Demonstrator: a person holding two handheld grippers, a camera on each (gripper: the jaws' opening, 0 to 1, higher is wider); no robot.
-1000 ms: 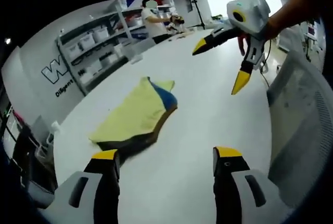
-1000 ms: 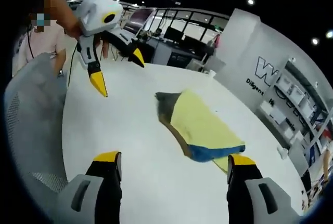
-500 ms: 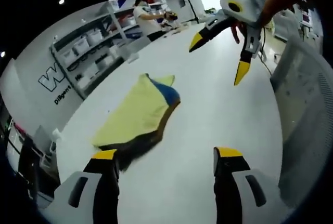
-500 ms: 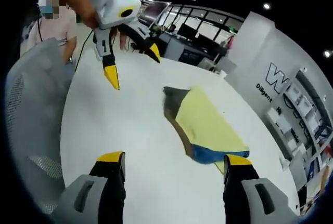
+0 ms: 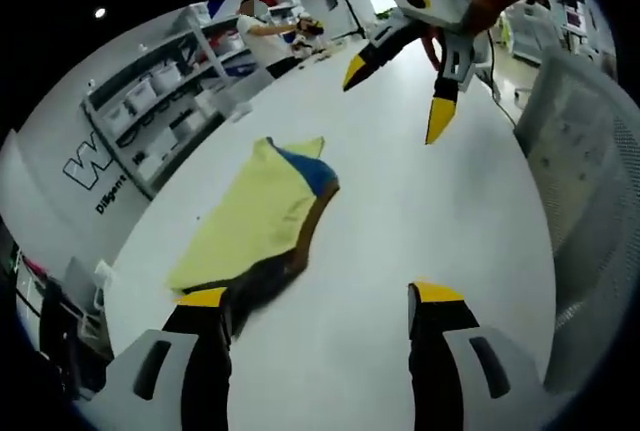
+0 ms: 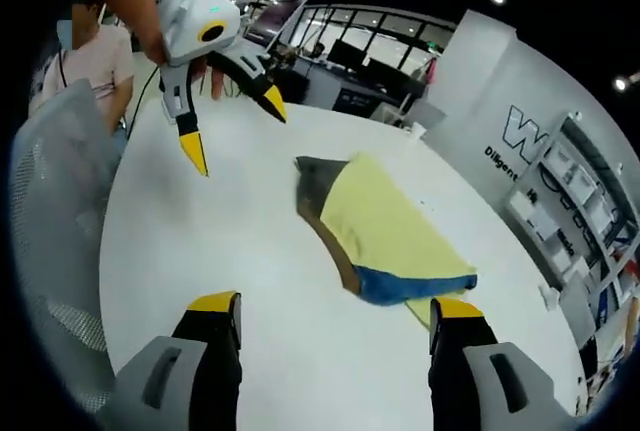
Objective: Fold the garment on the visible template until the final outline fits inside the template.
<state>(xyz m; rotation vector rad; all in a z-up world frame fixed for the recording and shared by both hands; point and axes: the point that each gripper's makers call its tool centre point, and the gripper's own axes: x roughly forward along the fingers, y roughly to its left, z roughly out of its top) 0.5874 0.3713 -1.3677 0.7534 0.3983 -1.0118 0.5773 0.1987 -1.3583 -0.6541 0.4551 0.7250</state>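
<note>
A folded garment [image 5: 255, 213], yellow on top with a blue band and a dark underside, lies flat on the white round table [image 5: 420, 211]. My left gripper [image 5: 320, 296] hovers open over the table just short of the garment's dark end, holding nothing. My right gripper [image 5: 395, 99] hangs open in a hand above the far side of the table. In the right gripper view the garment [image 6: 385, 226] lies ahead, blue end nearest, and my right gripper [image 6: 333, 306] stands open and empty before it. Beyond it the left gripper [image 6: 232, 131] hangs open above the table [image 6: 230, 241].
A grey mesh chair [image 5: 590, 181] stands at the table's edge; the same chair [image 6: 50, 211] is at the left of the right gripper view. Shelves with bins [image 5: 160, 101] line the wall. One person [image 5: 262, 36] stands at the back; another person [image 6: 95, 61] sits behind the chair.
Both cameras have drifted a little with the hands. Both grippers stay open above the table. The garment lies as it did.
</note>
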